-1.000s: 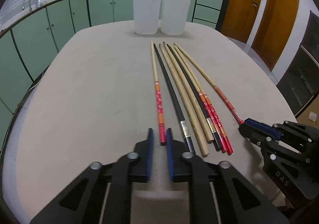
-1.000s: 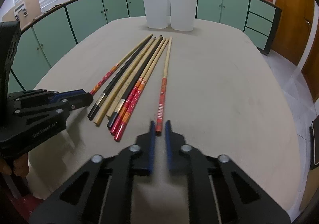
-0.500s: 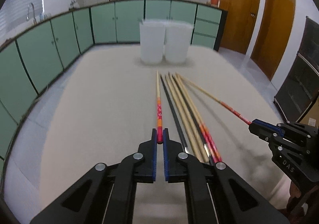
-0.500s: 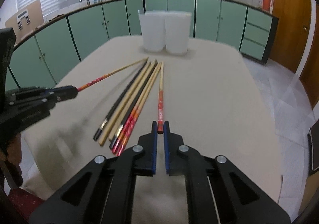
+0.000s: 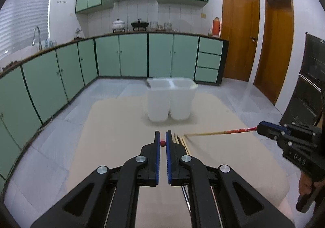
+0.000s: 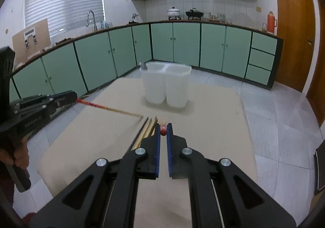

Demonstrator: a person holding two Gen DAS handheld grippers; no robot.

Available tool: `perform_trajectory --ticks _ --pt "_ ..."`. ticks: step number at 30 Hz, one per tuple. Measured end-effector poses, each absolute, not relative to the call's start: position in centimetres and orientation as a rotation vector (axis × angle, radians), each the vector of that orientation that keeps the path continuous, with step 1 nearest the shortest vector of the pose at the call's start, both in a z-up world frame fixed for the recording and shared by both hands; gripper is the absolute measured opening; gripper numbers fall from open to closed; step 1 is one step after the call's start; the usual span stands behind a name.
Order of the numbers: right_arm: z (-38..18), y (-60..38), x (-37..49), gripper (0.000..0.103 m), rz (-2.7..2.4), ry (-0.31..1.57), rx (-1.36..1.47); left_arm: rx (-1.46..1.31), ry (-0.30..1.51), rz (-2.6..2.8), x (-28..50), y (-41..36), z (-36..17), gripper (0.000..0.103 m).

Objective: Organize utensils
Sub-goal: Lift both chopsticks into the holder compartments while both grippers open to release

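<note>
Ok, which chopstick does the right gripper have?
The red-striped chopstick, sticking sideways out of the right gripper; the left gripper holds another chopstick end-on, the rest lie on the table.

- My left gripper (image 5: 162, 143) looks like matt black plastic, with ribbed blue pads (image 5: 156, 159) and shiny metal screws.
- My right gripper (image 6: 163, 132) has the same finish.
- The chopstick in my right gripper (image 5: 219, 132) is pale wood with a glossy red painted end.
- The table (image 5: 113, 136) is beige, matt and smooth.
- The white holder (image 5: 169, 102) seems translucent plastic.
- The cabinets (image 5: 132, 55) are green, slightly glossy.
- The doors (image 5: 237, 35) are varnished wood.
</note>
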State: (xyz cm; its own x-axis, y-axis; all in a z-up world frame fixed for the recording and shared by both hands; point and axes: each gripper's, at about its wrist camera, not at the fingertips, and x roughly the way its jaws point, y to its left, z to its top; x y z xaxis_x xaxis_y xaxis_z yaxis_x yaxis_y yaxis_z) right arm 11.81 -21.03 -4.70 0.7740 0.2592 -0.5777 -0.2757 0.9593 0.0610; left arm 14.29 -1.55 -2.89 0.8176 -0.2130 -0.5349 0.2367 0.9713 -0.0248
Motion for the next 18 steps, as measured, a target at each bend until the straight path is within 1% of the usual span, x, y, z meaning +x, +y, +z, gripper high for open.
perform_trajectory --ticks 4,10,18 --pt "-2.4 -21.6 13.8 0.005 0.309 0.595 -0.009 0.044 0.531 -0.243 15.5 -1.8 -1.3 0.005" --pt "-0.1 -22.5 17.6 0.005 0.341 0.622 0.027 0.032 0.499 -0.246 17.4 -1.7 1.0 0.005" --pt "2.4 -22.6 19.4 0.005 0.364 0.61 0.0 0.039 0.467 -0.272 18.6 -1.8 2.6 0.005"
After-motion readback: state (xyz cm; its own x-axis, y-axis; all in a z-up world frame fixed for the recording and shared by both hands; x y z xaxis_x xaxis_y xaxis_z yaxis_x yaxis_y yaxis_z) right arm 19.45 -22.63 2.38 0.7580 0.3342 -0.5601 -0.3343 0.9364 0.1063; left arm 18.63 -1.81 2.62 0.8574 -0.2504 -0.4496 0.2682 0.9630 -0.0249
